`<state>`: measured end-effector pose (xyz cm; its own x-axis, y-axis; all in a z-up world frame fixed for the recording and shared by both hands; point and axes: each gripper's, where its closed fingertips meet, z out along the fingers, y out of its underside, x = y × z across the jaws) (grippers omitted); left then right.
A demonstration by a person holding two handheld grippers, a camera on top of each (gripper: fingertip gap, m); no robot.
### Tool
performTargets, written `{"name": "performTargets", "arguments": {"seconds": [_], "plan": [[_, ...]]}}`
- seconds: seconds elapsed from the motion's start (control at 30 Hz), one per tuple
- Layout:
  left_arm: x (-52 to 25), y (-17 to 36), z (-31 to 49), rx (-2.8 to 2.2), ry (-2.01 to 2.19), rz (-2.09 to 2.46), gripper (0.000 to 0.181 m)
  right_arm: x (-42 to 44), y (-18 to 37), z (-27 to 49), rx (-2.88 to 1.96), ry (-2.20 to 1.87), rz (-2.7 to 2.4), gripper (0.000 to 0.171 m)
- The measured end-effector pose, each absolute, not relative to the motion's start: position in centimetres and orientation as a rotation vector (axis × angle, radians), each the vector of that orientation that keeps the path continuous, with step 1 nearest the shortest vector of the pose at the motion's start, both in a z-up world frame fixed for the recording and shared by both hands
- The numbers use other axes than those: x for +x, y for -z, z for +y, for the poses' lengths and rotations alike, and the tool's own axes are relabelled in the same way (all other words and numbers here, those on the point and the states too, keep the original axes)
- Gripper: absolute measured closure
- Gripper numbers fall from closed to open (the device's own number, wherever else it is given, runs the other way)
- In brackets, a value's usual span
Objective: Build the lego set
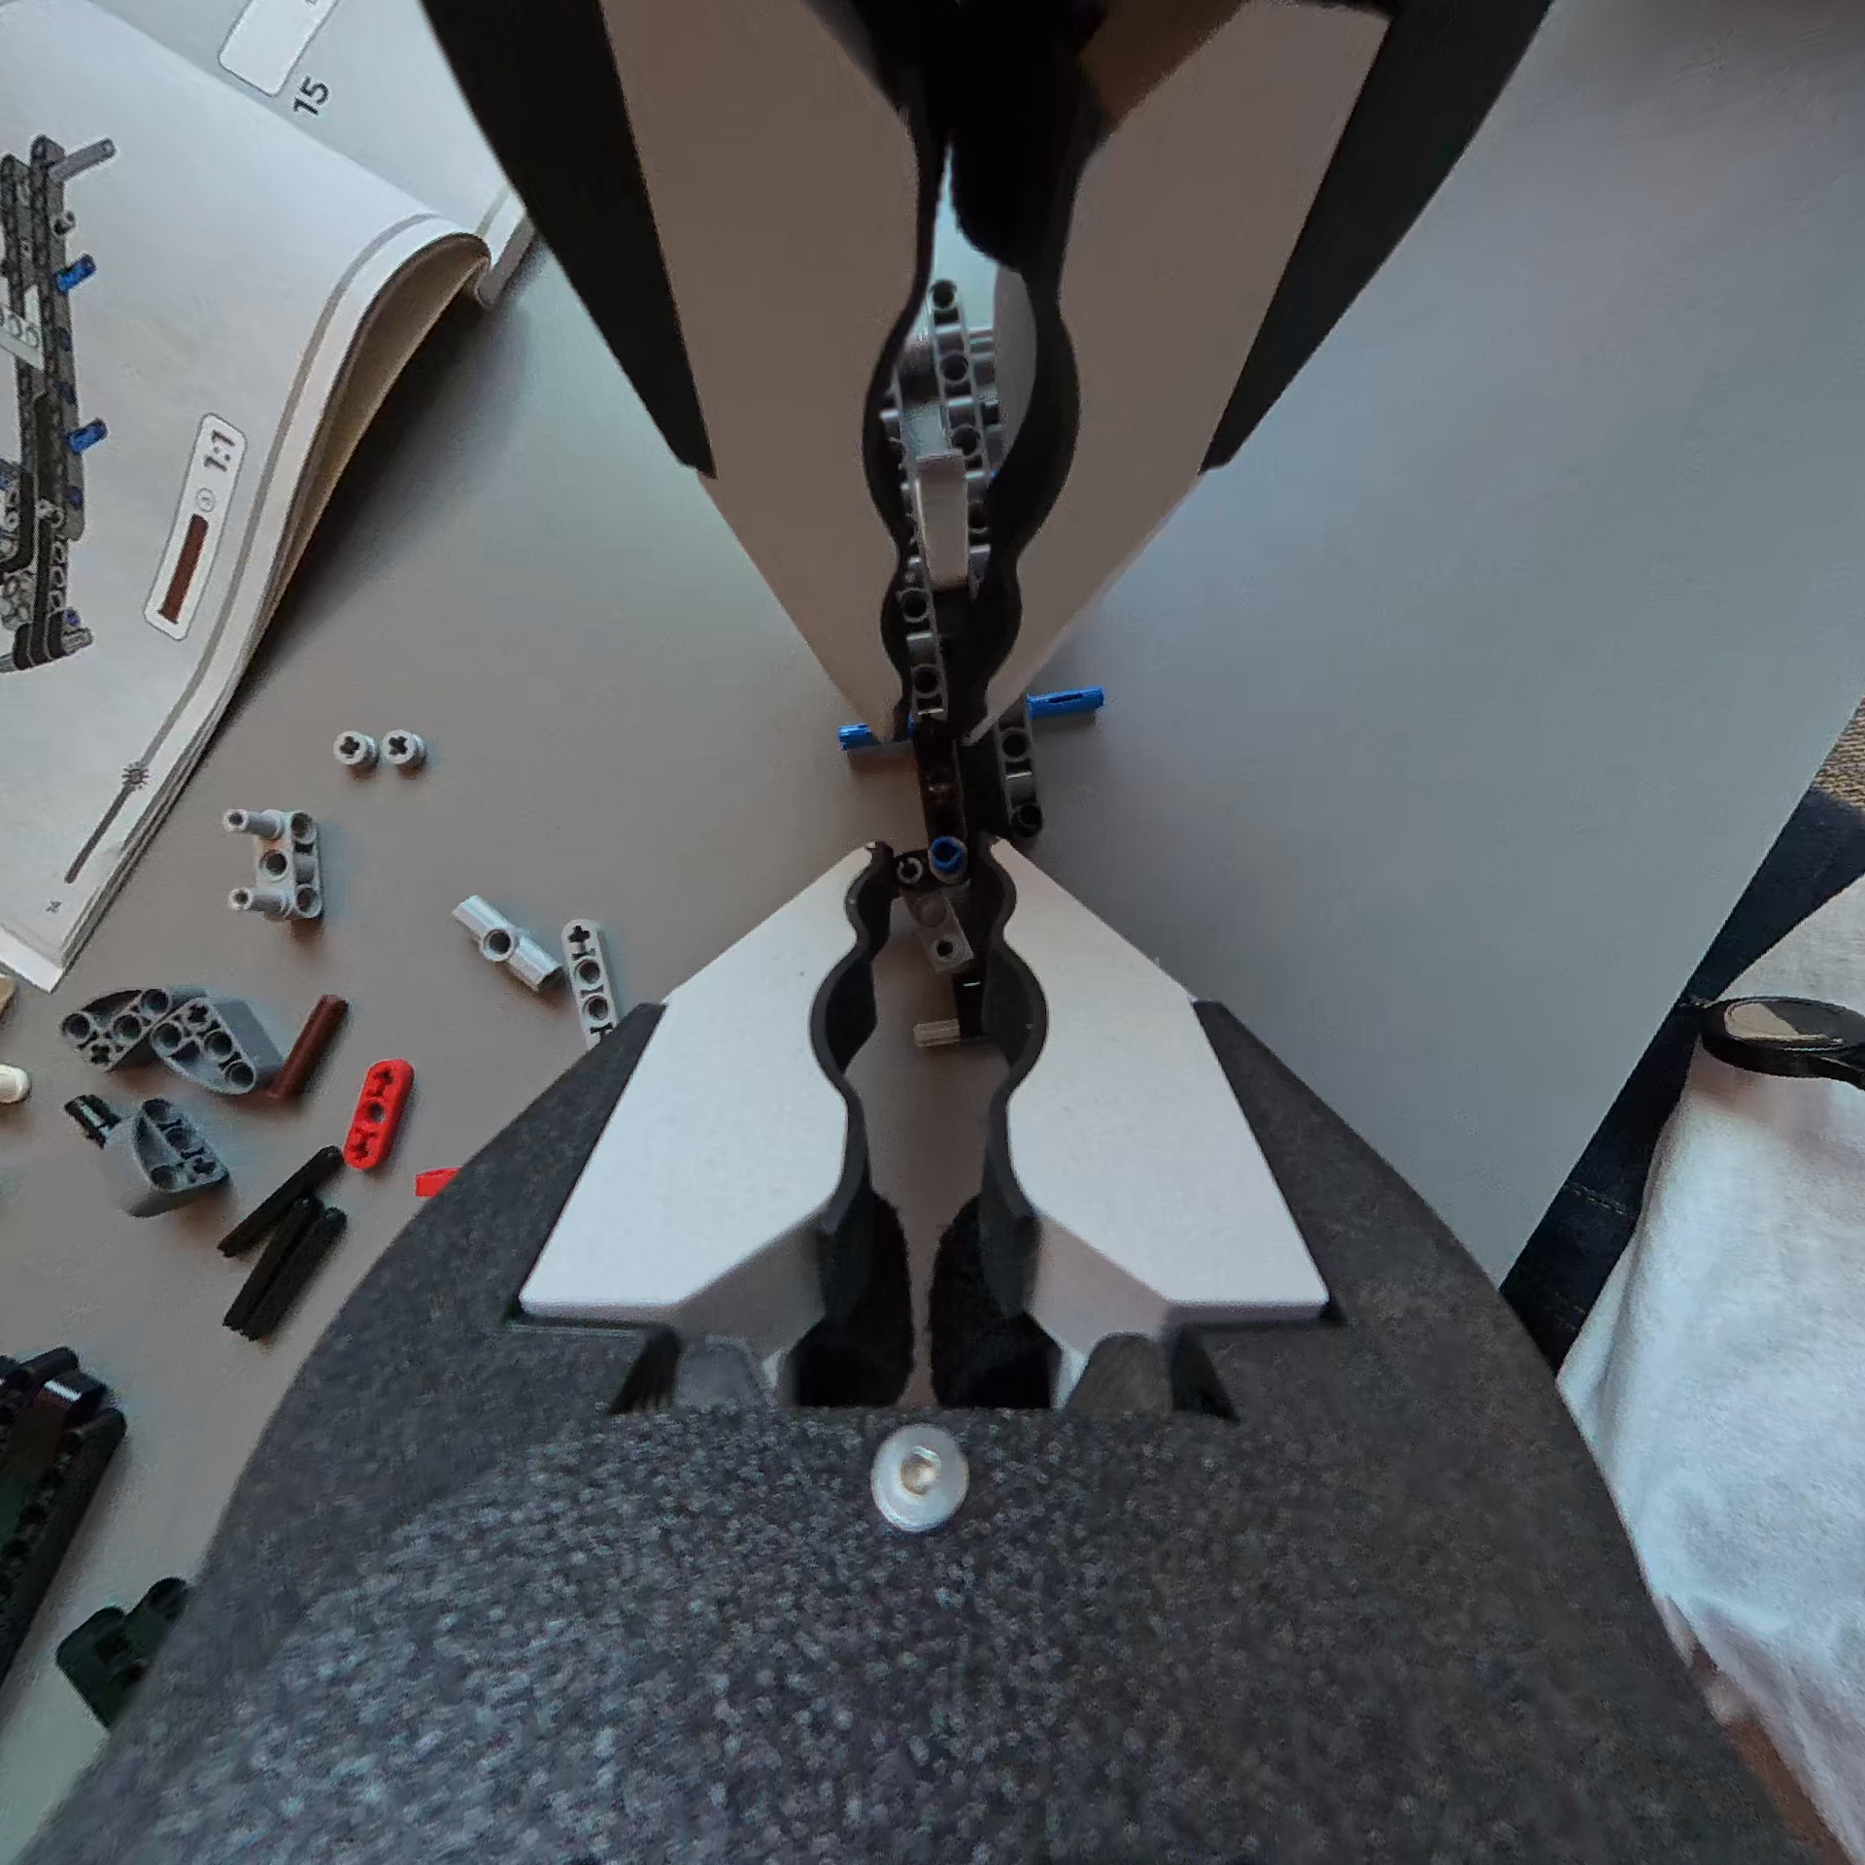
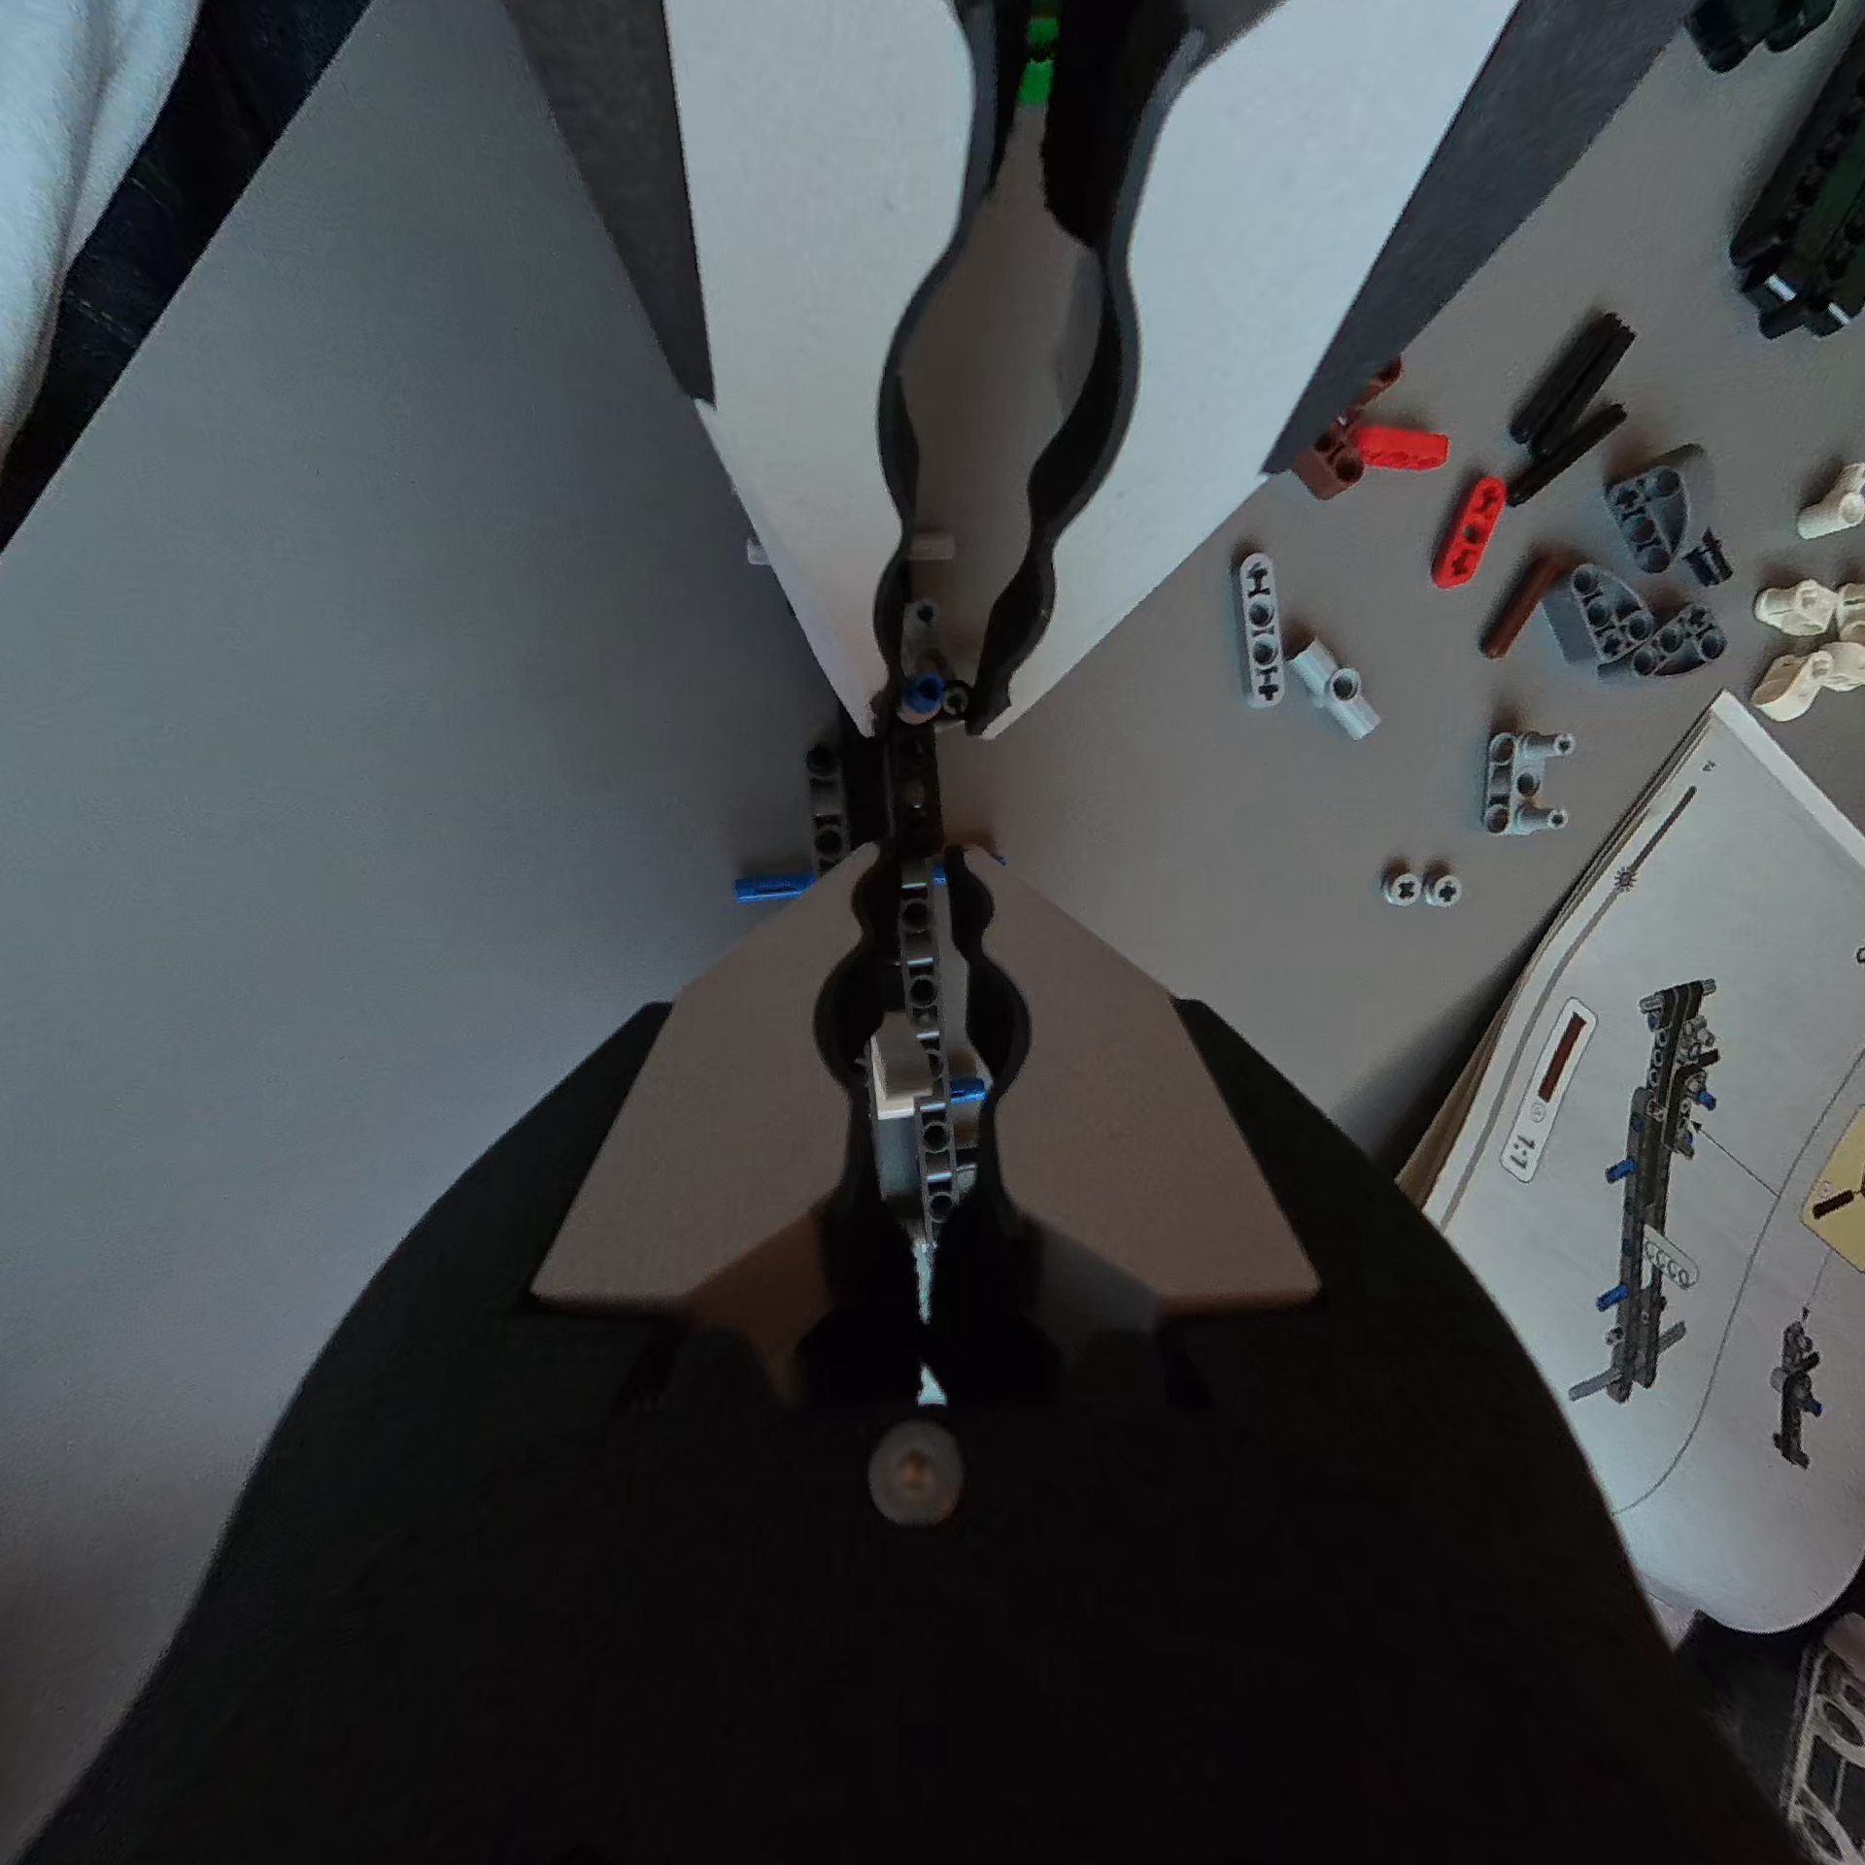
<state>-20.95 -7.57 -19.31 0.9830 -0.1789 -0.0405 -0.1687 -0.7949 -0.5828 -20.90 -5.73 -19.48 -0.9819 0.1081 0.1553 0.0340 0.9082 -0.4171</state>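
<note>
A long black and grey Lego beam assembly (image 1: 944,777) with blue pins is held level above the grey table (image 1: 1413,606) between my two grippers, which face each other. My left gripper (image 1: 934,853) is shut on its near end, by a blue pin. My right gripper (image 1: 939,722) comes in from the top of the left wrist view and is shut on the other end. In the right wrist view the right gripper (image 2: 918,858) clamps the thicker grey part of the assembly (image 2: 913,777), and the left gripper (image 2: 923,722) is opposite. The jaws hide much of the assembly.
An open instruction booklet (image 1: 202,404) (image 2: 1665,1211) lies to one side. Beside it are loose parts: a red beam (image 1: 378,1110) (image 2: 1468,530), black axles (image 1: 283,1241), grey connectors (image 1: 278,863) and a dark built section (image 2: 1796,202). A person's white shirt (image 1: 1716,1312) is past the table edge. My two grippers' fingertips are within a few centimetres of each other.
</note>
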Motion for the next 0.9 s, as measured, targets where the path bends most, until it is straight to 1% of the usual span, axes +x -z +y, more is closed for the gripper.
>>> {"name": "performTargets", "arguments": {"seconds": [0.03, 0.23, 0.3, 0.9], "plan": [[-20.96, 19.31, -7.56, -2.504, 0.025, 0.24, 0.168, -20.95, 19.54, -5.73, -0.102, -0.619, -2.891, 0.166], [-20.86, 19.32, -7.4, -2.498, 0.041, 0.243, 0.168, -20.77, 19.36, -5.94, -0.124, -0.671, -2.913, 0.161], [-21.0, 19.31, -7.38, -2.499, 0.032, 0.245, 0.168, -20.91, 19.79, -5.88, -0.101, -0.643, -2.909, 0.167], [-20.99, 19.1, -7.37, -2.457, 0.093, 0.228, 0.168, -20.81, 19.73, -5.96, -0.174, -0.765, -2.968, 0.168]]}}
